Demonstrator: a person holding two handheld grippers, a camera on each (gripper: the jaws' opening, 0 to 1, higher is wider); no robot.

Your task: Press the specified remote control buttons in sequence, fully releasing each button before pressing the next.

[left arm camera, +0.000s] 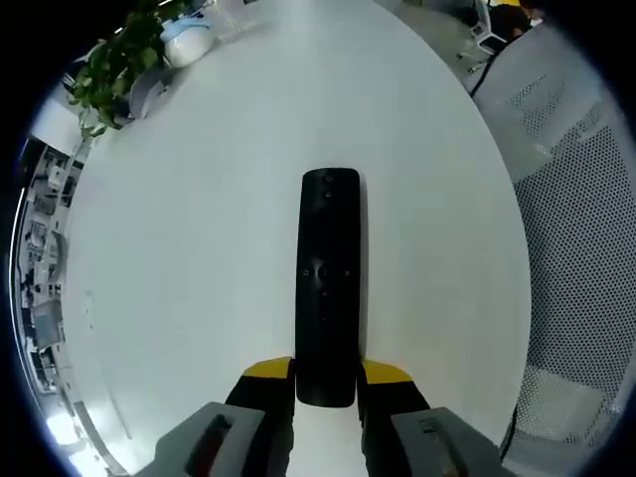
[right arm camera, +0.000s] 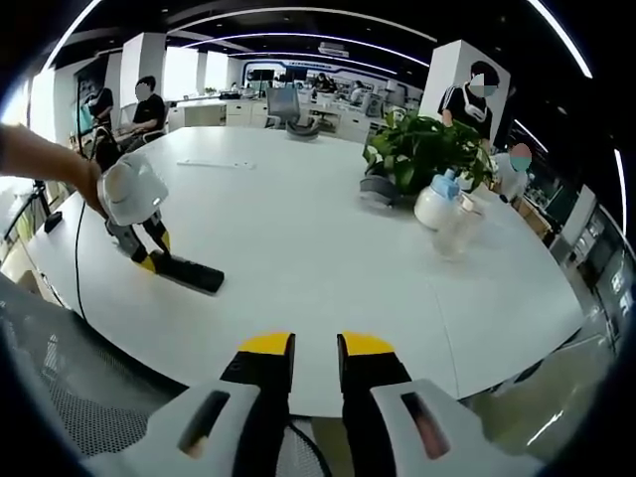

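Left gripper (left arm camera: 327,373) clamps my remote (left arm camera: 328,283) at its near end, long axis straight ahead; right gripper (right arm camera: 315,346) narrowly open, empty

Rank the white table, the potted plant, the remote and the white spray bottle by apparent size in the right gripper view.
1. White table, by far.
2. Potted plant.
3 and 4. Remote and white spray bottle look about alike; the bottle lies farther off, so I won't rank them.

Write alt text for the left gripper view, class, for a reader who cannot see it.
A black remote control lies lengthwise on a white table, its near end held between the left gripper's yellow-tipped jaws. A leafy plant stands at the table's far edge.
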